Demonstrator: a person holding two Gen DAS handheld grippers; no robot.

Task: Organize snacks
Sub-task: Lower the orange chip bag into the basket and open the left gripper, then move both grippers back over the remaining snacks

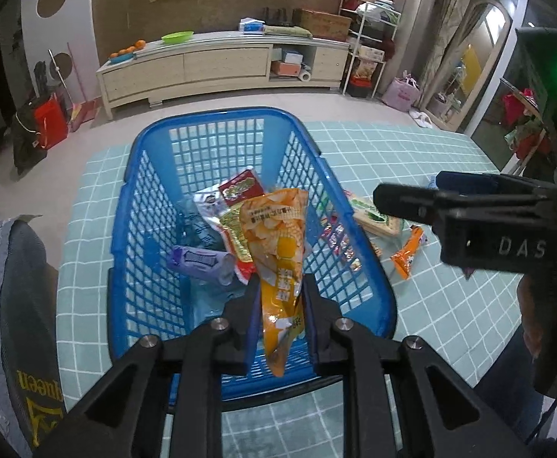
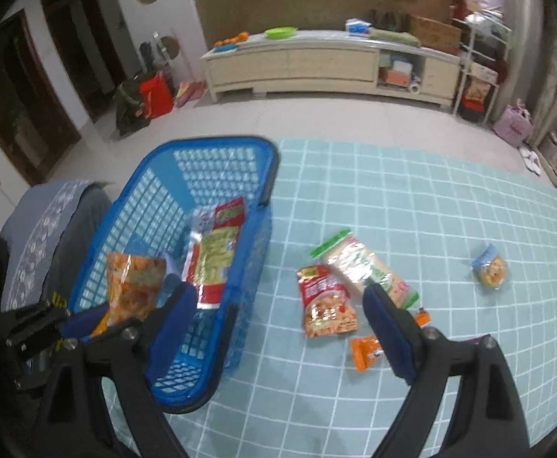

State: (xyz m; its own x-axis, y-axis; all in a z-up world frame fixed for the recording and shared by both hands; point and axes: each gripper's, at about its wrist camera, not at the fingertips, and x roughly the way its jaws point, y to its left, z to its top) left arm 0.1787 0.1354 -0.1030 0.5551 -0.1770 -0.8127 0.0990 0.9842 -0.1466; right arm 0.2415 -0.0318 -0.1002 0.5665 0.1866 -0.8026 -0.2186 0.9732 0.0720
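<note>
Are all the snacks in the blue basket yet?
Not yet. A few packets already lie in the blue basket. The left gripper holds an orange chip bag over it. The red packet, green-edged packet and others wait on the table.

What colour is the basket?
Blue basket, with a lattice wall; clearest in the left wrist view.

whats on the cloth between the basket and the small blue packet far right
In the right wrist view, two packets lie between the basket and the blue packet: a red snack bag and, overlapping it, a clear green-edged pack.
</note>
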